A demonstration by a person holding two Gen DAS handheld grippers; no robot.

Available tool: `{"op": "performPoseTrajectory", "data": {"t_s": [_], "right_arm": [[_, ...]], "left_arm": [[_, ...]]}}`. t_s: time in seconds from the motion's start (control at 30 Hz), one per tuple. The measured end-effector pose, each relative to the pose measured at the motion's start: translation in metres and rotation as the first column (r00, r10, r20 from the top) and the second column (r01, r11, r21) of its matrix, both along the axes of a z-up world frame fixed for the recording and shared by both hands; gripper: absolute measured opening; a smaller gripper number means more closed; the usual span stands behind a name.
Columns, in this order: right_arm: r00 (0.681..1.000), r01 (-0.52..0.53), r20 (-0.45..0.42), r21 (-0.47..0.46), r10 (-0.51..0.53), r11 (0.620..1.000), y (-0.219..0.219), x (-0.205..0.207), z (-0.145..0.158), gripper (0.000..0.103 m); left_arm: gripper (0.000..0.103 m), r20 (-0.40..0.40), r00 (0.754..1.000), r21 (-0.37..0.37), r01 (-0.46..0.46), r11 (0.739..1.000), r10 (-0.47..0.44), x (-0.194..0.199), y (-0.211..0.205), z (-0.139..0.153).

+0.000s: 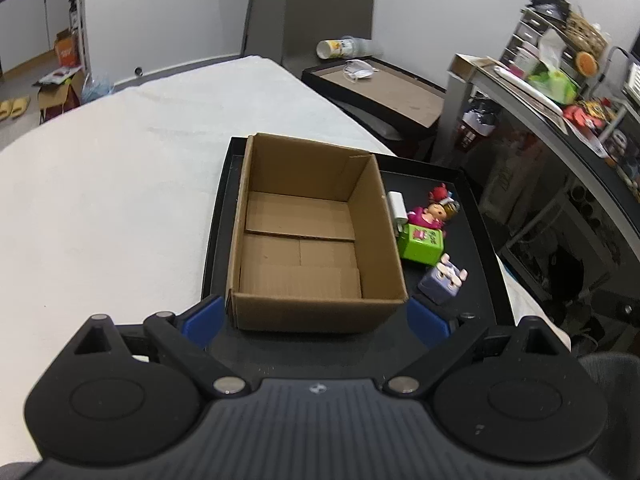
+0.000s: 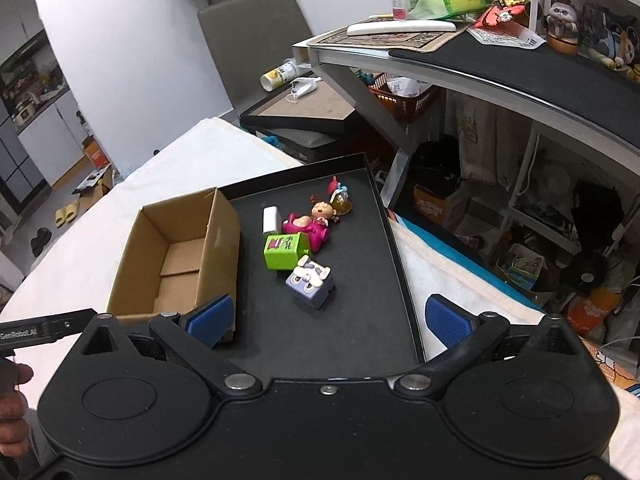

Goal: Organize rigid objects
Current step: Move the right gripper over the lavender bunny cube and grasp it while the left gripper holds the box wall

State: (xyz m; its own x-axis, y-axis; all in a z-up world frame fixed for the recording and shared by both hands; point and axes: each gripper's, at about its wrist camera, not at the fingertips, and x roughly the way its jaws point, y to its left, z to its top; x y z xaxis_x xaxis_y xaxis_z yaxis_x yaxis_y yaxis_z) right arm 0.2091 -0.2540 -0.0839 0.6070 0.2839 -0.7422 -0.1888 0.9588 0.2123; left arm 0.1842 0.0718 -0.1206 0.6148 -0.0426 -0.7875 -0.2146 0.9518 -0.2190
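Observation:
An empty open cardboard box (image 1: 304,236) (image 2: 180,256) stands on the left half of a black tray (image 1: 476,280) (image 2: 360,320). To its right on the tray lie a white block (image 2: 271,218), a pink doll figure (image 2: 312,224), a small red and amber figure (image 2: 340,198), a green cube toy (image 2: 284,251) (image 1: 422,245) and a purple cube toy (image 2: 310,282) (image 1: 442,280). My left gripper (image 1: 316,318) is open, its blue pads flanking the box's near wall. My right gripper (image 2: 330,320) hovers open over the tray's near end, short of the purple cube.
The tray rests on a white cloth-covered table (image 1: 120,184). Beyond it stands a grey chair (image 2: 256,40) and a low black-framed table (image 2: 304,108) with a cup and a mask. A cluttered desk (image 2: 520,68) rises on the right. A hand (image 2: 12,400) shows at lower left.

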Motion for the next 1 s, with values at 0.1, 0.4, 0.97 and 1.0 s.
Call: {"op": "performPoseTrajectory", "data": {"t_s": [0.1,0.4,0.97,1.0], "right_arm": [[1.0,0.007,-0.02,0.011,-0.007,1.0,0.003,0.01,-0.001,0.103],[0.996,0.033,-0.082,-0.018,-0.034,0.999,0.017,0.048,-0.009,0.101],[0.954,0.136,-0.27,0.002,-0.131,0.991,0.033,0.115,-0.055,0.1],[0.948,0.148,-0.286,0.006,-0.14,0.989,0.032,0.118,-0.06,0.1]], "left_arm": [[0.096,-0.014,1.0,-0.003,-0.003,1.0,0.003,0.009,0.005,-0.004],[0.094,-0.075,0.996,-0.011,-0.046,0.999,0.045,0.027,0.024,-0.015],[0.049,-0.2,0.968,-0.076,-0.17,0.982,0.152,0.06,0.062,-0.049],[0.047,-0.213,0.964,-0.085,-0.183,0.979,0.161,0.062,0.064,-0.052]]}}
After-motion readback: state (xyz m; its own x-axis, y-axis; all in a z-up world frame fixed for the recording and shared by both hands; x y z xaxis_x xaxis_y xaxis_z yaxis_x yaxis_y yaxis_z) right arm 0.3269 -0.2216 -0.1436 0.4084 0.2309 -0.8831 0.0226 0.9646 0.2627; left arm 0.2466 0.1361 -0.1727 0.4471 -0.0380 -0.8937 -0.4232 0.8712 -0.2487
